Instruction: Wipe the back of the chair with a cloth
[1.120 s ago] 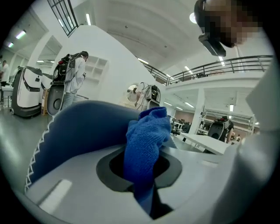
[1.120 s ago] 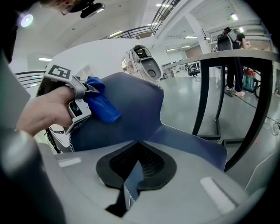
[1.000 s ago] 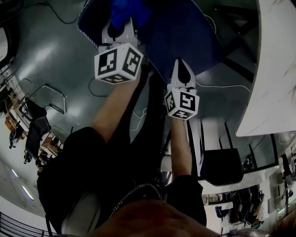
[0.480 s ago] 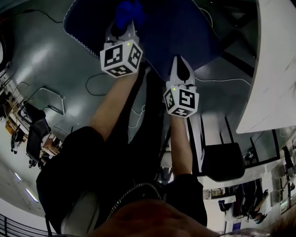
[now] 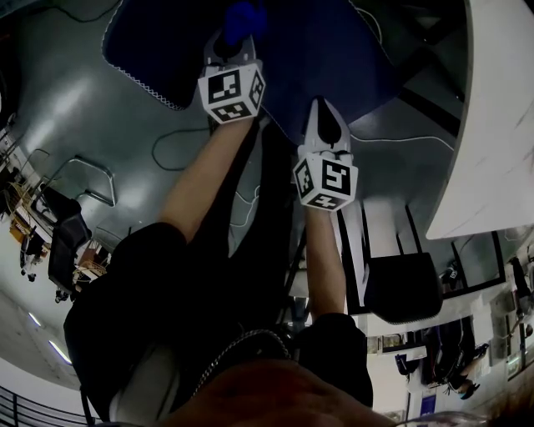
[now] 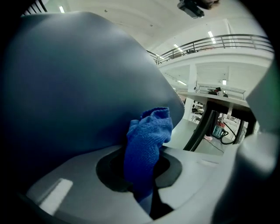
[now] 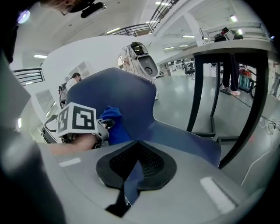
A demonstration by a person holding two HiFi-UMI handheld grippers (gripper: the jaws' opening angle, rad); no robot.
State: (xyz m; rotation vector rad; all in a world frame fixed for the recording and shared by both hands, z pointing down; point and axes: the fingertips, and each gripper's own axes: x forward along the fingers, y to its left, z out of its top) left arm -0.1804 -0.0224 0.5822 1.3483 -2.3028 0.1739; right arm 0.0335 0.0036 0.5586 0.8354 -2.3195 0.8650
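Clearly the wiping step is in hand. The left claw (image 5: 230, 40) is closed on the blue cloth (image 5: 243, 17). In the left gripper view the cloth (image 6: 147, 135) stands up from between the jaws and presses against the dark blue chair back (image 6: 65, 87). From the head view, the cloth lies on the broad face of the chair back (image 5: 325, 50), inside its edges.

The right claw (image 5: 325, 117) is at the near edge of the chair back, just beside the left claw. In the right gripper view its jaws are closed on a strip of blue material, which seems to be the edge of the chair back (image 7: 118, 92) itself, though the wide lens leaves this not fully sure. So one claw steadies the chair and the other wipes.

The next move, as I judge it, calls for sliding the cloth across the chair back with even pressure. The right claw should hold firm so the chair does not turn away. Because the cloth is only a small bunch, several overlapping passes are probably needed.
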